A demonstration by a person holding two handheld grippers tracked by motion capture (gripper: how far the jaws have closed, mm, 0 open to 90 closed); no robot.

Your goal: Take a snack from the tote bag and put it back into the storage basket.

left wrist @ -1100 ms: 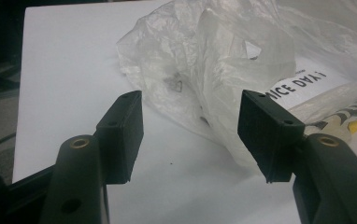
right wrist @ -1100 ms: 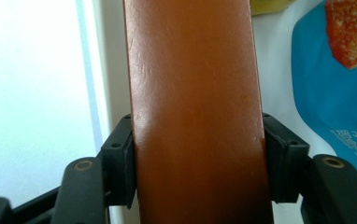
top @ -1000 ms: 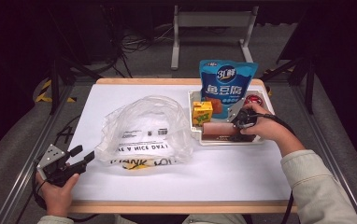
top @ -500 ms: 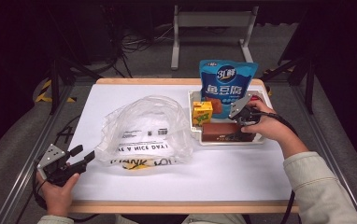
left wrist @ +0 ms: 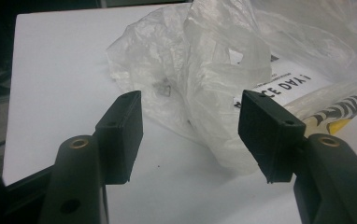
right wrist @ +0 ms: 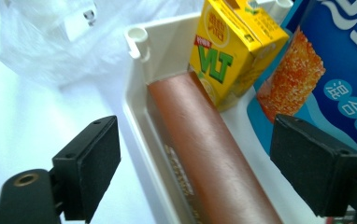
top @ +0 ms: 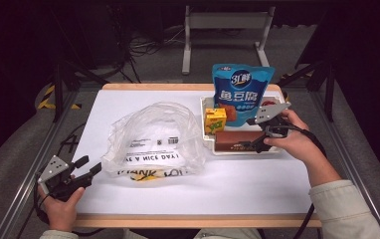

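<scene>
Overhead first: on the white table, the right gripper sits over the near edge of the white tray, above the brown bar lying along the tray's near wall. Its jaws have just been opening and stand spread, pads clear of the bar. Yellow juice carton stands just behind the bar; blue snack pouch stands upright at the tray's back. Clear plastic bag lies crumpled mid-table, left of the tray. Left gripper rests at the near left corner, jaws parted, just short of the bag. Left gripper view: bag ahead of the two spread jaws, nothing between the pads. Right gripper view: bar runs lengthwise between the wide jaws, untouched; carton touches its far end, pouch at the right, tray wall beside the bar.
</scene>
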